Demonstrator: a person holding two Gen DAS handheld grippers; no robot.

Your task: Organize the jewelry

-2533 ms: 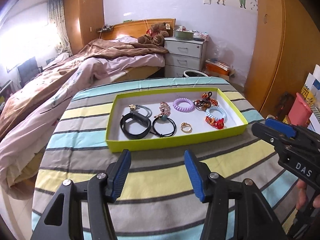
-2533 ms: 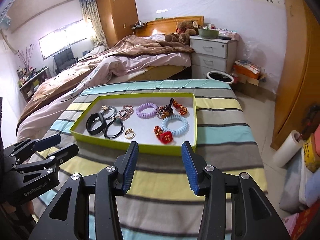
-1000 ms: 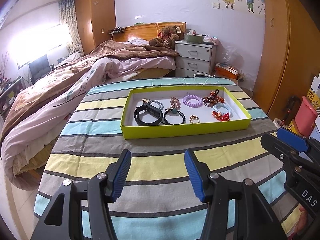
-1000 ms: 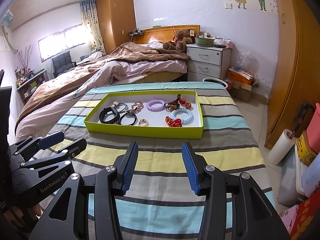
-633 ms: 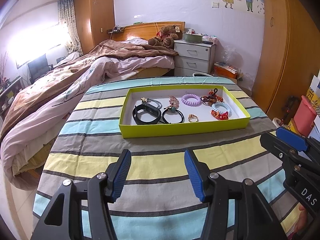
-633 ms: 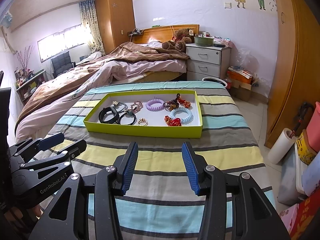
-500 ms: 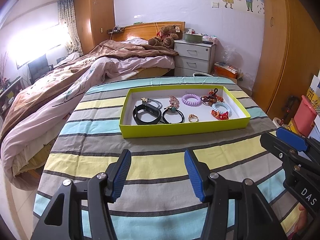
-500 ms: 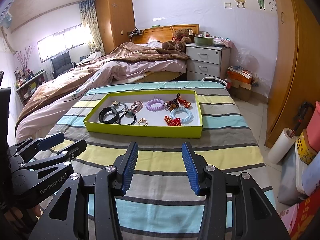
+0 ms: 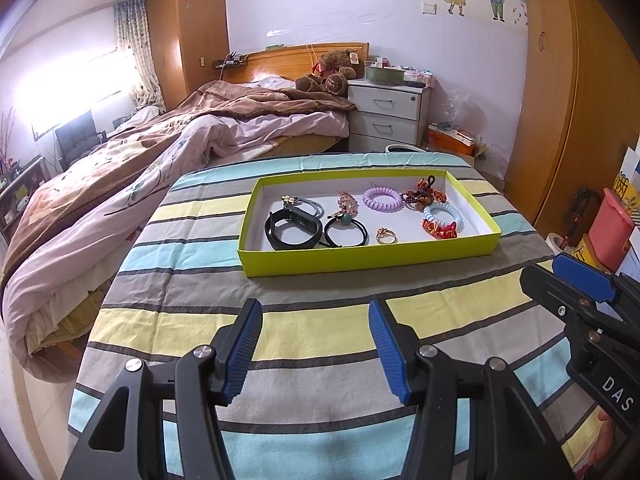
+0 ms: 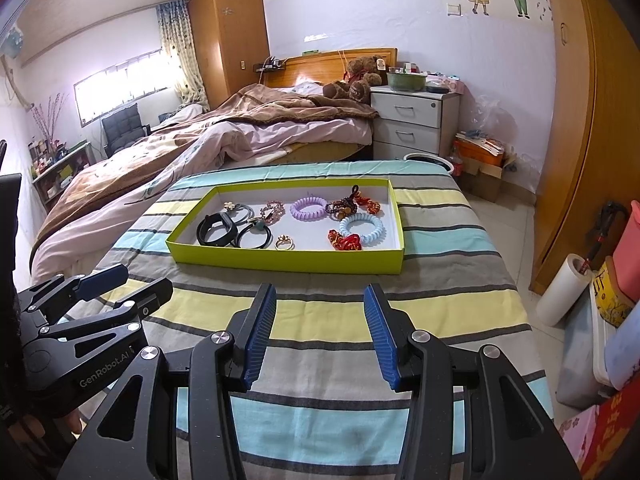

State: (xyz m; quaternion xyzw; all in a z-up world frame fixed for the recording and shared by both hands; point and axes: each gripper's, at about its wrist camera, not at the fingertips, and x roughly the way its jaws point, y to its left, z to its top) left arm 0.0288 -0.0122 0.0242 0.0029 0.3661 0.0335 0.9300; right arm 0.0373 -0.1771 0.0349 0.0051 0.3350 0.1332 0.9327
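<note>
**Both grippers wide and empty, tray ahead on the striped table**

You hold both grippers over the near part of the table (image 9: 320, 320), which wears a cloth striped in blue, yellow and grey. Your left gripper (image 9: 316, 344) has its blue pads (image 9: 244, 348) spread wide, with nothing between them. Your right gripper (image 10: 320, 332) stands just as wide, also empty, and only the cloth shows in its gap. Each gripper shows at the edge of the other's view, side by side and apart.

The tray (image 9: 368, 256), lime green outside and white inside, lies flat on the table beyond both grippers, well clear of the fingertips. All the jewelry sits inside it:

- a black band (image 9: 294, 230) at the near left, with a flower hair tie (image 9: 300, 202) just behind it
- a black hair tie (image 9: 346, 230) with a green bead, touching the band's right side
- a pink clip (image 9: 348, 202) behind that tie
- a gold ring (image 9: 386, 235) near the front wall, lying alone
- a purple coil (image 9: 382, 199) toward the back
- a dark beaded piece (image 9: 424, 196) to the coil's right
- a blue coil (image 9: 442, 214) near the right wall
- a red piece (image 9: 438, 230) touching the blue coil's near edge

Past the table you can see a bed (image 9: 160, 152), a teddy bear (image 9: 328, 74) and a nightstand (image 9: 388, 116).
</note>
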